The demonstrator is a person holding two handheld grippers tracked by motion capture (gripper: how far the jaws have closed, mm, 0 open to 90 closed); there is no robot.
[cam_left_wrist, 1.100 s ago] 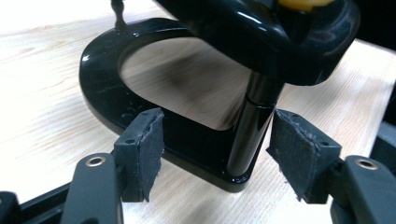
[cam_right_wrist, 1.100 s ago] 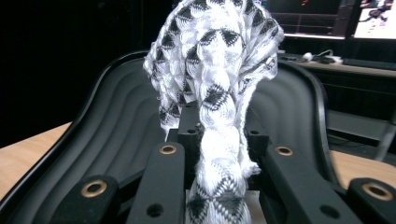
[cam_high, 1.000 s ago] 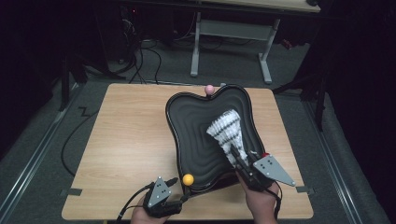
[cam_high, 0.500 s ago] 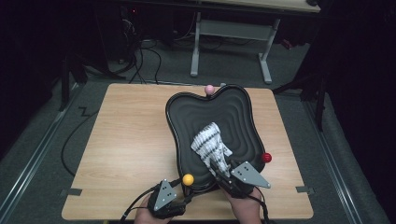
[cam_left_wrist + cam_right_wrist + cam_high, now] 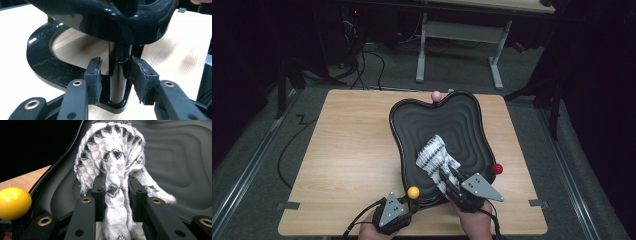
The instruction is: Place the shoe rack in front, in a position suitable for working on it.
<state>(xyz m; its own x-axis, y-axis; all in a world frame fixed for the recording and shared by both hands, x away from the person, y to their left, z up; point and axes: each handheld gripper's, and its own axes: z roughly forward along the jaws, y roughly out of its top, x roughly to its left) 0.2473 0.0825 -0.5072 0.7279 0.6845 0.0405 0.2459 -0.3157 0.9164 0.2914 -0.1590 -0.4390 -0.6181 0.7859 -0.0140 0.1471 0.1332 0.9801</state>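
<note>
The right gripper (image 5: 116, 192) has its jaws squeezed tight on a white and black cloth (image 5: 112, 157). The cloth lies bunched up inside the black tray (image 5: 462, 120), near the tray's front edge. The left gripper (image 5: 116, 75) has its jaws a little apart around the tray's black post (image 5: 117, 75), under the tray. A yellow ball (image 5: 413, 192) sits on the tray's rim just beside it.

black wavy tray (image 5: 472, 117) on a wooden table (image 5: 347, 150) — patterned cloth (image 5: 435, 156) inside, right gripper (image 5: 451, 178) on it.
</note>
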